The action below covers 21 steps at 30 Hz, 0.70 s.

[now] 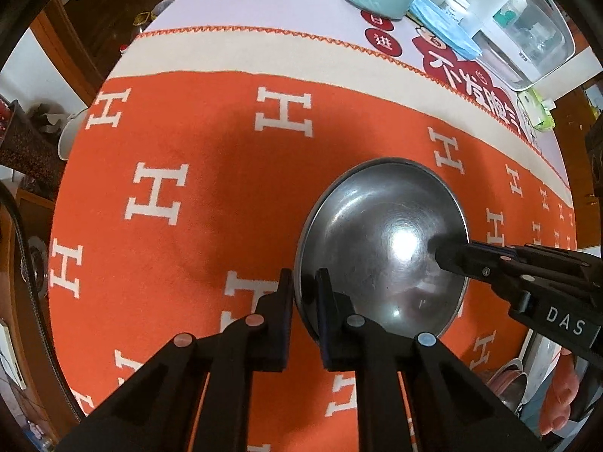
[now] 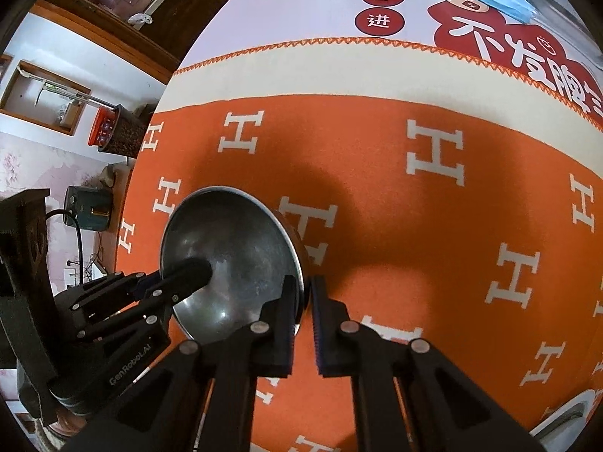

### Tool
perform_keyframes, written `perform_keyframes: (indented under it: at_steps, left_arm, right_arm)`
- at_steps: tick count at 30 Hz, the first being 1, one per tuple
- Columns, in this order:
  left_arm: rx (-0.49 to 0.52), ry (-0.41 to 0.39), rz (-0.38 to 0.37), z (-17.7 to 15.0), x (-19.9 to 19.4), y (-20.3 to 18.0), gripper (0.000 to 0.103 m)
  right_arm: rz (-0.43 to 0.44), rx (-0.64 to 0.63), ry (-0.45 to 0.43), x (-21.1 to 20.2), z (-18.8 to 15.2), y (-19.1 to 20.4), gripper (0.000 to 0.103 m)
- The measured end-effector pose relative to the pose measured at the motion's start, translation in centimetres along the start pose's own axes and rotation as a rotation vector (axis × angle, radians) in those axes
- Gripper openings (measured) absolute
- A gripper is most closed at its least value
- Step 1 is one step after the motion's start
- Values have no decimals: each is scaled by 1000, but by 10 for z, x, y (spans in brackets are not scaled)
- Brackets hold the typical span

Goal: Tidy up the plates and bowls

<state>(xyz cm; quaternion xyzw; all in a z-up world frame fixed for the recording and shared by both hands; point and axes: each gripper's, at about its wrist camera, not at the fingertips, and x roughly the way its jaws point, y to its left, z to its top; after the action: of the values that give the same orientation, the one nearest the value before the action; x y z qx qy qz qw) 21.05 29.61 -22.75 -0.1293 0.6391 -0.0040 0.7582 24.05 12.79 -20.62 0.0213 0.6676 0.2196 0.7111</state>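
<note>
We grip one steel bowl [image 1: 380, 248] from both sides, right of centre in the left view, over the orange cloth [image 1: 188, 173]. Our left gripper [image 1: 304, 293] and right gripper [image 2: 304, 301] each pinch its rim, nearly closed.

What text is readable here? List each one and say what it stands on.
"DAS": white label on the right gripper.
"GenRoboLAI", as far as it reads: body of the left gripper.
"日" and "进": red round stickers on the white table cover.
"不发脾", its last character cut off: red cartoon decal.
"H": repeated on the orange cloth.
Bottle labels: too small to read.
</note>
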Motion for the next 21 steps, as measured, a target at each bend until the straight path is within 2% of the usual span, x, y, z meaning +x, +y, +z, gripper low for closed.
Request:
perform_keyframes:
  at_steps: [13,21]
  left_arm:
    - [46,-113,-1,-13,-64,-31,9]
    - [89,-146,-20,-36,-93,-65,9]
  right_arm:
    - [29,9,-88,-49,-22,-3,5]
    - [35,30,-159,-91,-56,-16,5]
